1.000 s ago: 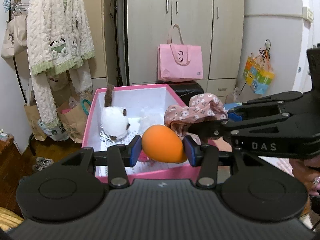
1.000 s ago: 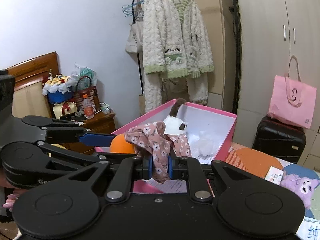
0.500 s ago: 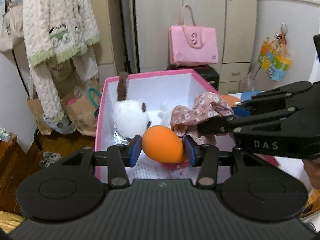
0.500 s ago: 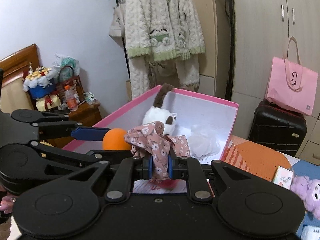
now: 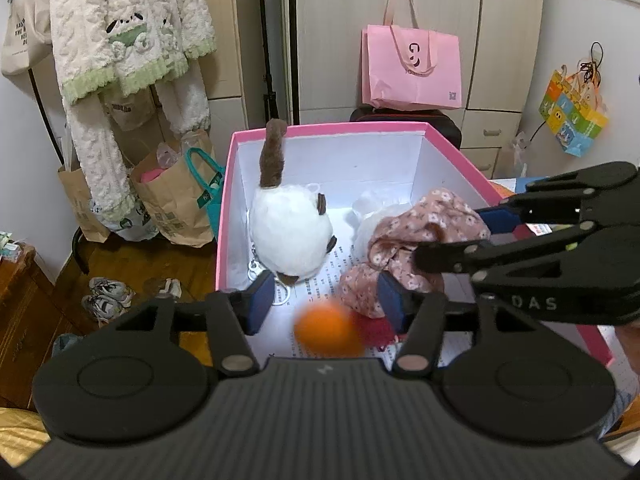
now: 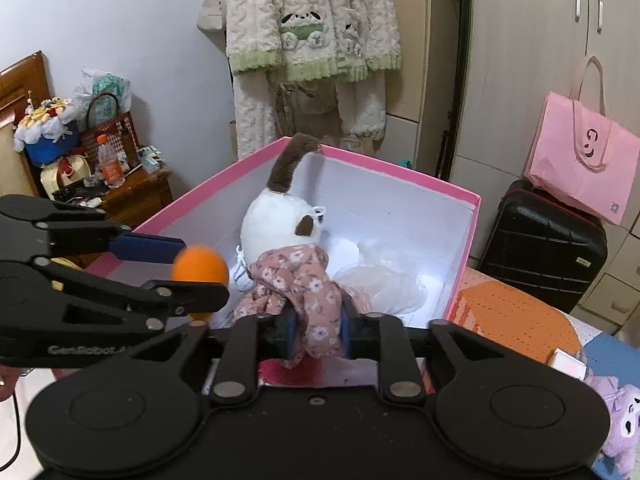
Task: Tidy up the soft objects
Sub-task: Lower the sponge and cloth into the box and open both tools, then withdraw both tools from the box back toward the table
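Left claw spread wide over the near end of the pink box, blue pads well apart, nothing between them. Orange ball loose and blurred at lower centre of the left wrist view, below the pad line, touching neither pad, over the printed paper on the box floor. Same ball smeared at centre left of the right wrist view, just off the tip of the left claw's blue pad. Whether airborne or already down, hard to call.

Right claw clenched tight on the floral pink cloth, fabric bunched between the pads and spilling upward at lower centre. From the left wrist view, that cloth dangling at centre right, above the box interior.

Inside the box: white plush cat with brown tail upright, against the left wall at frame centre. Crumpled clear plastic beside it toward the right wall.

Beyond the box: pink tote bag on a black suitcase, upper right. Fluffy cream cardigan hanging at upper left. Purple plush at the lower right edge of the right wrist view.
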A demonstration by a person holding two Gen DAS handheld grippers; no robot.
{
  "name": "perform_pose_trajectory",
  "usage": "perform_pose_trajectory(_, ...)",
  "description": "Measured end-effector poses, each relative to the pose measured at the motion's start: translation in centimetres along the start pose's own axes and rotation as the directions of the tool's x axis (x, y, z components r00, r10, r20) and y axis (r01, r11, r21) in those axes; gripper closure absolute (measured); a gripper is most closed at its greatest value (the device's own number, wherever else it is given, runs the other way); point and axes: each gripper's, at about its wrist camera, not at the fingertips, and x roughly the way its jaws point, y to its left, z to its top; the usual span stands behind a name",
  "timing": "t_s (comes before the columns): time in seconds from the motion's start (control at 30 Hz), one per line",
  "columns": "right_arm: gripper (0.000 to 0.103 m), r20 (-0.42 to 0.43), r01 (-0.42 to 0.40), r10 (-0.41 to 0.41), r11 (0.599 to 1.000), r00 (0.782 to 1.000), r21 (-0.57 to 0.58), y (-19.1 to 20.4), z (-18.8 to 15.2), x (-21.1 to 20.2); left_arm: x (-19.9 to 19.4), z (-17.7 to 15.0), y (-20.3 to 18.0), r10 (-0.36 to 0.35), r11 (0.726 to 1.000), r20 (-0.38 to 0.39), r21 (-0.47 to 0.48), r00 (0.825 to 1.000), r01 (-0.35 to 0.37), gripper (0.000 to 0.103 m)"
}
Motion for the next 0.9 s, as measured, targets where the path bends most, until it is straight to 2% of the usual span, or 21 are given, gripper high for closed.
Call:
perform_pose_trajectory(0.13, 0.047, 0.003, 0.019, -0.019, 1.000, 1.000, 0.003, -0.2, -0.1, -0.3, -0.8, -0.3, 0.1, -0.004, 1.000, 0.013, -0.005, 1.000, 0.004, 0.040)
perform_pose_trajectory(0.23, 0.040, 0.015, 0.012, -0.012, 1.000, 1.000, 0.014, -0.4, -0.4, -1.0, -1.6, -0.5, -0.2, -0.006, 1.000, 0.017, -0.003, 1.000, 0.006, 0.039)
perform_pose_trajectory(0.4, 0.038, 0.044, 0.005, -0.005, 1.000, 0.999, 0.004, -0.6, -0.9, -2.9, -3.7, -1.0, -0.8, -0.007, 0.999, 0.033, 0.032, 0.999, 0.006, 0.035)
perform_pose_trajectory(0.57, 0.037, 0.069, -0.017, 0.018, 1.000, 0.997, -0.018, -0.1, -1.6, -5.5, -6.2, -1.4, -1.0, -0.035, 0.999, 0.036, 0.028, 0.999, 0.034, 0.028)
perform_pose_trajectory(0.77, 0.036, 0.072, -0.035, 0.039, 0.998, 0.997, -0.047, 1.0, -2.7, -7.9, -8.5, -1.7, -1.8, -0.083, 0.996, 0.018, 0.047, 0.996, 0.082, 0.026)
perform_pose_trajectory(0.9, 0.035, 0.070, -0.033, 0.038, 0.997, 0.997, -0.072, 1.8, -3.2, -9.3, -10.5, -1.8, -1.9, -0.099, 0.995, 0.042, 0.040, 0.994, 0.097, 0.021)
